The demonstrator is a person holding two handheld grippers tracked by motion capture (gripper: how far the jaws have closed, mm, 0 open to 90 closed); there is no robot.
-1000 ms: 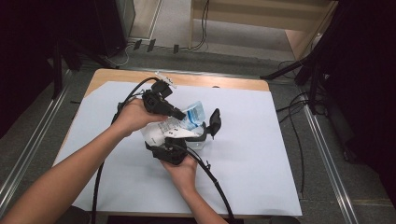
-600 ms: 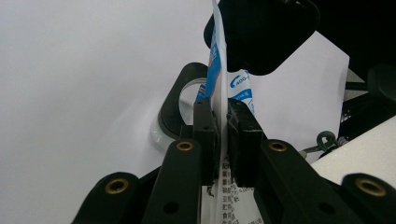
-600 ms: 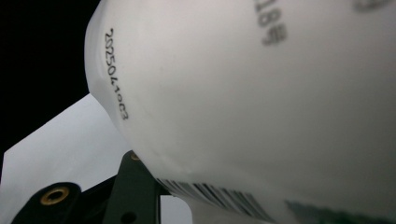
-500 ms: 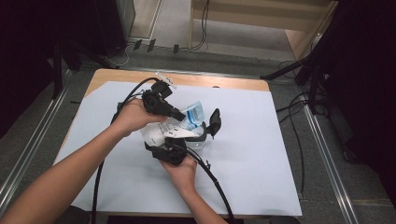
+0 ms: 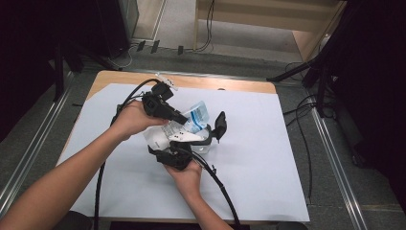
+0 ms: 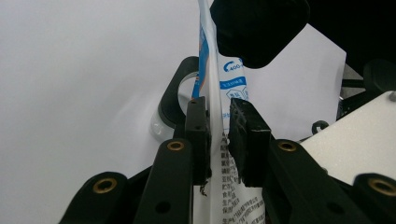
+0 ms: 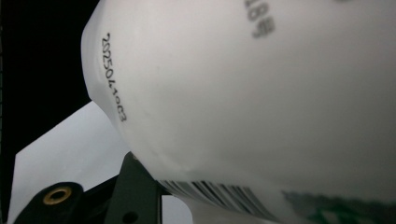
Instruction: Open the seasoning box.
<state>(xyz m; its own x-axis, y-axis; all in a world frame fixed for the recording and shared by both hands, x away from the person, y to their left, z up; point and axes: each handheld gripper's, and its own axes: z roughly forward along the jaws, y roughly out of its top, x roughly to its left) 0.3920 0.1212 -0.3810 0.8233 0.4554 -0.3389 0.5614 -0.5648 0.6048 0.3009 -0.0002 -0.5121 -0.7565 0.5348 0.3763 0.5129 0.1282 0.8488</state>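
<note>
Little has shifted on the table, but the left gripper (image 6: 218, 135) has just been opening its jaws: a gap now shows between one pad and the pouch's (image 6: 211, 93) thin edge, which stands between them. I judge it a release or a regrip. Nearer the person, the right gripper (image 5: 178, 154) is clamped on the pouch's white body (image 7: 261, 93), holding it above the table (image 5: 297, 158). Beyond sits a black-rimmed cup (image 5: 208, 140).

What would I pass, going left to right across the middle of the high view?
Left hand → left tongs → packet → black lid → bare white sheet
</note>
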